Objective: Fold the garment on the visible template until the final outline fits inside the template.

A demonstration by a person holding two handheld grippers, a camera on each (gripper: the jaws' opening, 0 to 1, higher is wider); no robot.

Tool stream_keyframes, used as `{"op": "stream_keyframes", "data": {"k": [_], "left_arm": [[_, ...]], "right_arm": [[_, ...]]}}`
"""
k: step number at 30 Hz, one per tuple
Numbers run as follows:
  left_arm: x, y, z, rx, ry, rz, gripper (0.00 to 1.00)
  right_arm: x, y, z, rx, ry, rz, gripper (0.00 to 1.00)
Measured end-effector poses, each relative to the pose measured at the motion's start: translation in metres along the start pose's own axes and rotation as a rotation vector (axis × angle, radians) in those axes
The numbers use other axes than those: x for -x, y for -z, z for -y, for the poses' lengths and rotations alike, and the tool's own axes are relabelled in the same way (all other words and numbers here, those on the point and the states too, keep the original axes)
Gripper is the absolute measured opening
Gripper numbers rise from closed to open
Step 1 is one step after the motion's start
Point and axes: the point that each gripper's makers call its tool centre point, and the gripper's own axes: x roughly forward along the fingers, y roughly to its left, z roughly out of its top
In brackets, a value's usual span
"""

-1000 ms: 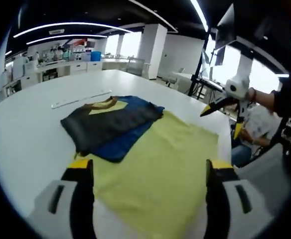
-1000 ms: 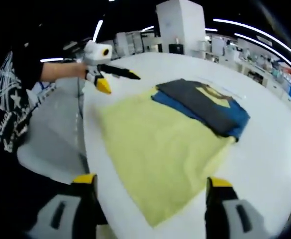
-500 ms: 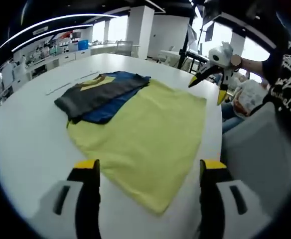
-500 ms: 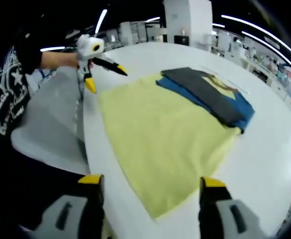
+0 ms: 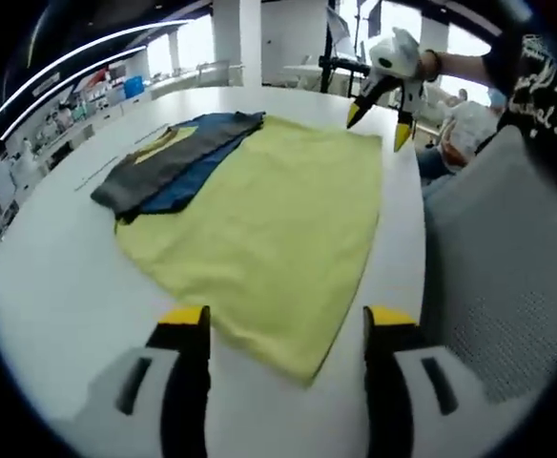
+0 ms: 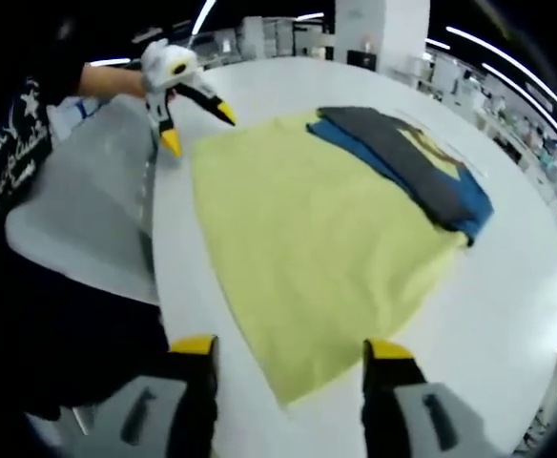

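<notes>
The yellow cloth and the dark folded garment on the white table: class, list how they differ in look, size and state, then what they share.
The yellow cloth is plain and pale; the garment is grey over blue with a yellow collar patch. The yellow cloth is much larger. The yellow cloth lies spread in one flat layer; the garment is folded into a narrow stack on its far edge. Both lie flat on the table, untouched by either gripper.

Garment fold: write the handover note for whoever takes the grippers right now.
Left gripper: open, empty, at the near corner of the yellow template.
Right gripper: open, empty, at the opposite corner.
Folded garment, dark grey over blue, lies on the template's far edge on the white table, partly overhanging.
Done: garment folded.
Left: confirm its outline fits inside the template.
</notes>
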Motion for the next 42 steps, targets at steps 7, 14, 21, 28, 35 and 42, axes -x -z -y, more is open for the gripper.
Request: {"op": "stream_keyframes", "data": {"k": [7, 14, 21, 28, 35, 42], "left_arm": [[-0.001, 0.010, -0.002, -0.083, -0.012, -0.050, 0.56], [-0.003, 0.009, -0.007, -0.087, -0.014, -0.043, 0.54], [-0.003, 0.005, -0.006, -0.142, 0.010, -0.032, 0.43], [-0.004, 0.002, -0.006, -0.172, 0.030, -0.041, 0.35], [-0.006, 0.002, -0.005, -0.136, 0.042, -0.038, 0.22], [-0.007, 0.001, -0.004, -0.152, 0.039, -0.054, 0.03]], "right_arm": [[-0.004, 0.003, 0.000, 0.052, -0.005, -0.025, 0.54], [-0.008, 0.005, 0.007, 0.064, -0.006, -0.043, 0.48], [-0.009, 0.011, 0.007, 0.102, -0.026, -0.079, 0.41], [-0.009, 0.009, 0.009, 0.137, -0.019, -0.075, 0.29], [-0.010, 0.008, 0.010, 0.155, -0.018, -0.073, 0.08], [-0.011, 0.008, 0.015, 0.154, -0.001, -0.068, 0.02]]}}
